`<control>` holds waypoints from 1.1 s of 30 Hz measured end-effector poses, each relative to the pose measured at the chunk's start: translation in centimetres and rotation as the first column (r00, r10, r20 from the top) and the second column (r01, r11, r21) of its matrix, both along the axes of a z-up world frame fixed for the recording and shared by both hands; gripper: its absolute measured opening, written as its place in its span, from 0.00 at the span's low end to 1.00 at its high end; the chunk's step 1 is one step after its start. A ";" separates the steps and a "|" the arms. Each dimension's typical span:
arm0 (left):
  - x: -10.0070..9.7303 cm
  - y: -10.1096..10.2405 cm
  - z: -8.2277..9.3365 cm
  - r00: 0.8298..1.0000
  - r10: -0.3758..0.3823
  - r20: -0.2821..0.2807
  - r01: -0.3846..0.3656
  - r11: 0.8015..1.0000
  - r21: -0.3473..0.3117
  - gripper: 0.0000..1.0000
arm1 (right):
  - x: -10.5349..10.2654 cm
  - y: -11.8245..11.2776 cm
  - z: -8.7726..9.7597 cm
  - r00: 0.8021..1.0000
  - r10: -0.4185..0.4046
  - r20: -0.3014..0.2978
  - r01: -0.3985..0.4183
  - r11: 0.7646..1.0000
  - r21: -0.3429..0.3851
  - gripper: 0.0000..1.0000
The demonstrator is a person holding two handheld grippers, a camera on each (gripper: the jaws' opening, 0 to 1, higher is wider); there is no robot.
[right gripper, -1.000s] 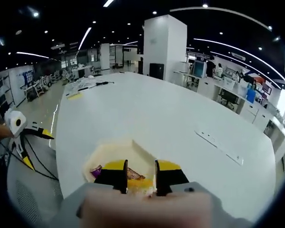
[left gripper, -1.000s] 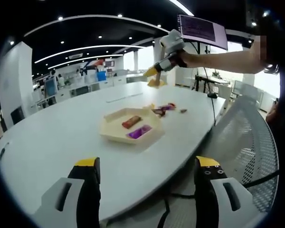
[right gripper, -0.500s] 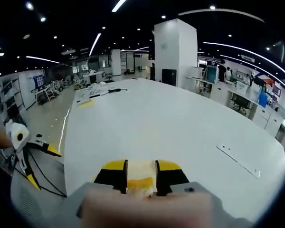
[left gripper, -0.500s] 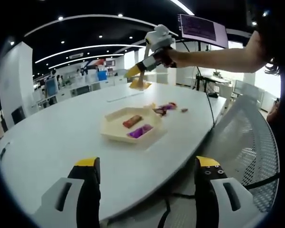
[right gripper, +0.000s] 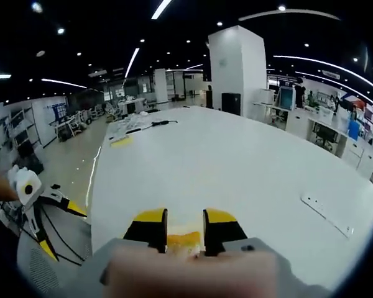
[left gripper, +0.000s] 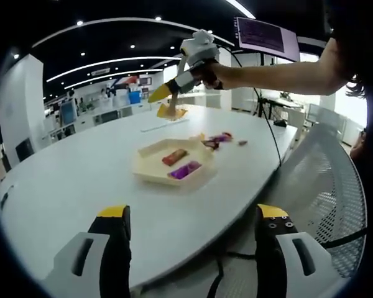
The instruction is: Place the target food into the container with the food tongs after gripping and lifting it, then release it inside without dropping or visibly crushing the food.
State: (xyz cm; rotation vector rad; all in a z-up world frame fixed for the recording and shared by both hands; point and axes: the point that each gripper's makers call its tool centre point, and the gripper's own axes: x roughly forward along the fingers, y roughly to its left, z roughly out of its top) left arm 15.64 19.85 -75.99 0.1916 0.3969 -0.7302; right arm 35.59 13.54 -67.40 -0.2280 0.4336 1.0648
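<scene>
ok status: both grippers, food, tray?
Left gripper open, low at the table edge. Right gripper raised over the table, shut on yellow tongs. Tray holds two pieces of food; a few more lie beside it. Nothing in the way.

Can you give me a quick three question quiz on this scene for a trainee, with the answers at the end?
1. True or false: the left gripper has its jaws spread apart with nothing between them.
2. What lies in the cream tray on the white table? A) a reddish bar and a purple piece B) a spoon C) nothing
3. Fill in: the right gripper, raised above the table, is shut on a ___ tool.

Key: 1 true; 2 A; 3 yellow tongs.
</scene>
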 end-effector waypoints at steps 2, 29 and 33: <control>0.0 0.0 0.0 1.000 0.000 0.000 0.000 1.000 0.000 0.79 | -0.1 0.3 -0.1 1.000 0.010 0.006 -0.010 1.000 -0.007 0.22; 0.0 0.1 -0.2 1.000 0.001 -0.010 -0.001 1.000 0.004 0.79 | 0.4 -5.8 -0.5 0.998 -0.058 0.013 0.058 0.998 -0.028 0.27; -0.1 0.1 -0.2 1.000 -0.001 -0.011 0.001 1.000 0.003 0.79 | 0.3 -8.3 -1.0 0.995 -0.103 0.005 0.103 0.994 -0.037 0.27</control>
